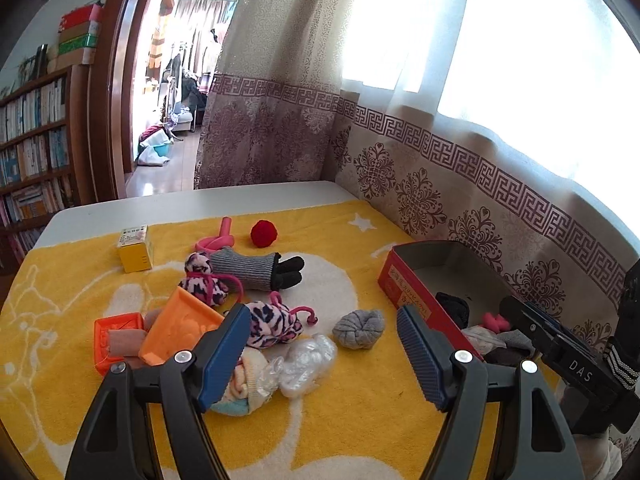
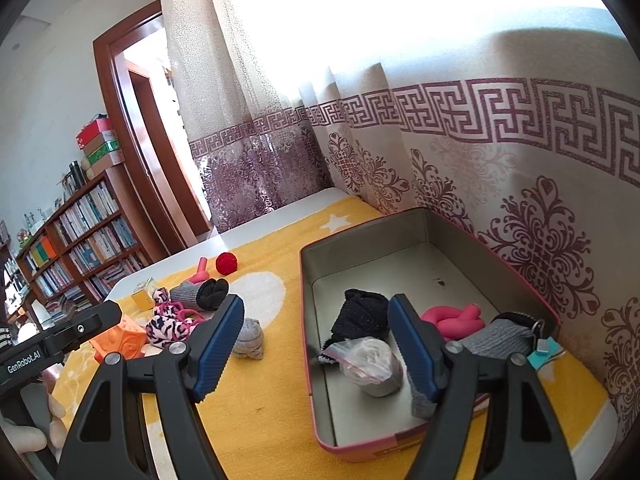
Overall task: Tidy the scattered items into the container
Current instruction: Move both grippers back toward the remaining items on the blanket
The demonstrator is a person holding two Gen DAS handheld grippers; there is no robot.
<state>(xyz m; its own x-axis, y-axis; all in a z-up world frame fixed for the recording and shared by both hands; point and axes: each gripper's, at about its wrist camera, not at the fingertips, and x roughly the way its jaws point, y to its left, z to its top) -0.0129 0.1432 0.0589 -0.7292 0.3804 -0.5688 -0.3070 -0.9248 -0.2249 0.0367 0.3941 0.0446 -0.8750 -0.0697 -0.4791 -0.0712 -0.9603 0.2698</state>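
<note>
My left gripper (image 1: 322, 320) hangs open over the yellow towel (image 1: 360, 420), nothing between its pads. Just beyond its fingertips lie a grey sock ball (image 1: 359, 328), a clear plastic bag (image 1: 308, 360) and a leopard-print pouch (image 1: 276, 322). The red tin (image 1: 404, 288) stands to the right by the curtain. My right gripper (image 2: 316, 304) is open and empty, straddling the tin's (image 2: 452, 232) left wall. In the tin lie a black sock (image 2: 362, 316), a bagged sock (image 2: 372, 360), a pink knotted tube (image 2: 452, 320) and a grey sock (image 2: 496, 336).
Farther back on the towel lie a red ball (image 1: 264, 233), a yellow box (image 1: 135, 249), a grey-and-black glove (image 1: 256, 268), a second pink tube (image 1: 218, 240) and orange plastic trays (image 1: 180, 328). A patterned curtain (image 1: 440, 184) hangs right behind the tin. A bookshelf (image 1: 36, 152) stands at left.
</note>
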